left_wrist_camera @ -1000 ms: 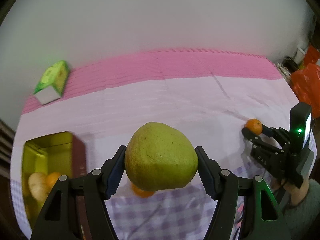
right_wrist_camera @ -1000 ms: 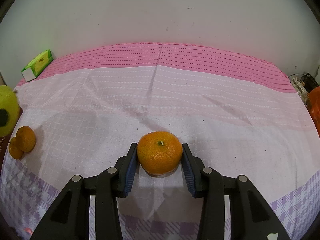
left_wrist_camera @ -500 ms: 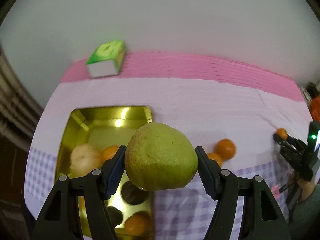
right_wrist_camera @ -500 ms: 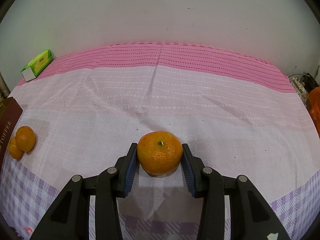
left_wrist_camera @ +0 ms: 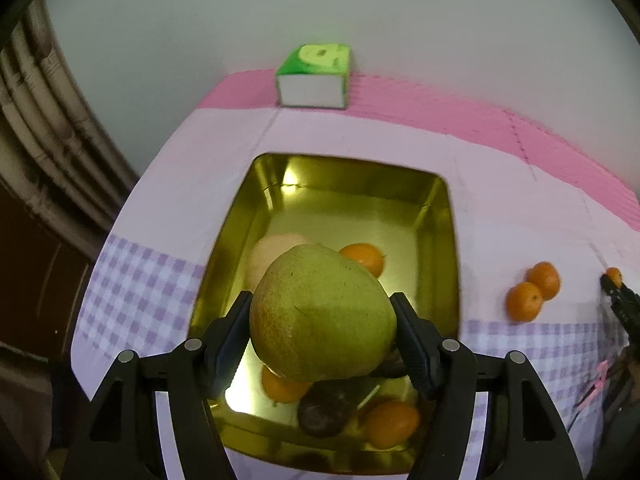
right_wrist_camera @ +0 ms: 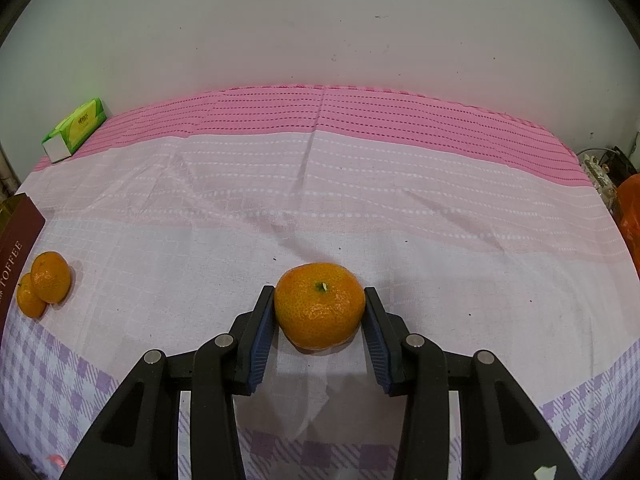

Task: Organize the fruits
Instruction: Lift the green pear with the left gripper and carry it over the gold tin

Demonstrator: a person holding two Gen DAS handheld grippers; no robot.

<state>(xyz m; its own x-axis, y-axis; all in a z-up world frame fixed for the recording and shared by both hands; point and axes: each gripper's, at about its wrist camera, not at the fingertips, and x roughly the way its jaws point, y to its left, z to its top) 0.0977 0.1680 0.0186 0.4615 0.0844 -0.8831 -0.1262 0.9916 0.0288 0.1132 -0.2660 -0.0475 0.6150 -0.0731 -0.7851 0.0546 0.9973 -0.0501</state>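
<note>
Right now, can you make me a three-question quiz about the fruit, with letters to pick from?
1. Where is the pear?
A. Above the gold tin
B. On the green box
C. Beside the two loose oranges

2. How many oranges lie together on the cloth next to the tin?
A. One
B. Two
C. Five

3. What is the right hand-held gripper doing?
A. Hanging wide open over bare cloth
B. Closed around an orange that sits on the cloth
C. Holding a pear

Answers:
1 A, the left hand-held gripper holds it over the tin.
2 B, a touching pair shows in both views.
3 B, both pads touch the orange's sides.
</note>
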